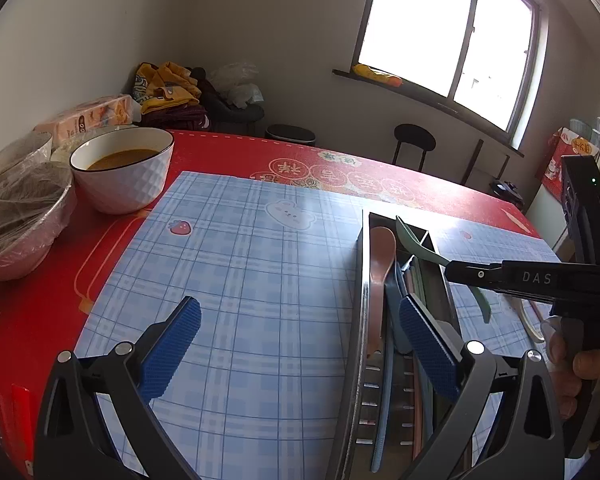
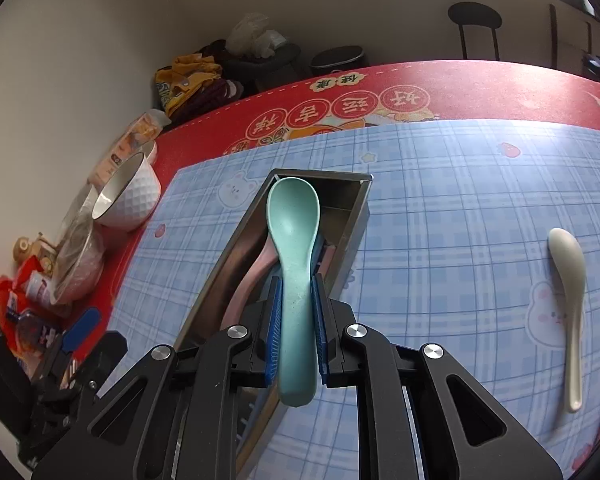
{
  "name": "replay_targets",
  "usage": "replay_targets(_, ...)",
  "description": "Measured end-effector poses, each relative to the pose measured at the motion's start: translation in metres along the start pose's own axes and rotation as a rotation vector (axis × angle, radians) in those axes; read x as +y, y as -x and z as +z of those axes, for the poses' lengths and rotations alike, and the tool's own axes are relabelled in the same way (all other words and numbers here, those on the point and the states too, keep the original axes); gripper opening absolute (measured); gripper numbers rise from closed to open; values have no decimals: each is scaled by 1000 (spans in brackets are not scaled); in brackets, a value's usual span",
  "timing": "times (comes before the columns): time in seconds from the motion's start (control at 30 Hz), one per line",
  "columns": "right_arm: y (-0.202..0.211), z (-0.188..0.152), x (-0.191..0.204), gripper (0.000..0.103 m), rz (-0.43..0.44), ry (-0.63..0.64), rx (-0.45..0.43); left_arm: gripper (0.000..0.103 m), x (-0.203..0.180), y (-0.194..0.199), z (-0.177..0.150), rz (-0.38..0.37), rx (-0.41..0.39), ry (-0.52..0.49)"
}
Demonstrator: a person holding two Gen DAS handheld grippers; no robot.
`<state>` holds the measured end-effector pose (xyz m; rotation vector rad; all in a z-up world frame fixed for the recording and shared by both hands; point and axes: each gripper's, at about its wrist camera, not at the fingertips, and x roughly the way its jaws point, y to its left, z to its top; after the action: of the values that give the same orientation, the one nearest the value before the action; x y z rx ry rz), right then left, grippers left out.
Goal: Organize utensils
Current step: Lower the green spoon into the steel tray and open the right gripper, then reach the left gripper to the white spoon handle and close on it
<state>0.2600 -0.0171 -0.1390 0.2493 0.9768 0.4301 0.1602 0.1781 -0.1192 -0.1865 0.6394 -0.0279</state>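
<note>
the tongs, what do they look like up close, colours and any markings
Both tongs, left and right, have black angular frames with cut-out slots and round silver bolts at the pivots. Their fingers carry blue pads with a fine ribbed texture. Seen from the left wrist, the right one's black body bears white letters "DAS" and a small green light. No cables or sleeves show.
</note>
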Motion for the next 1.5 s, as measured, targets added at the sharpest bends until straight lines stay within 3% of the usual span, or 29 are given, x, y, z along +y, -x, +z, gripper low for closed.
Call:
replay_targets(0.33,-20,4,12,15,-29,-56,16,97,2,2,1,1,-2,14)
replay_targets(0.77,-34,-2,18,16,14,-112,83,97,7,1,1,-7,10,41)
replay_targets(1.07,10,-10,1,16,-45,-6,-44,97,4,0,0,-10,9,34)
replay_targets(1.3,53,-32,-46,16,-100,43,-145,97,-3,0,-2,-6,1,10)
replay_targets(1.5,94,-62,-91,16,-209,118,-219,97,-6,-6,-5,40,-2,-9)
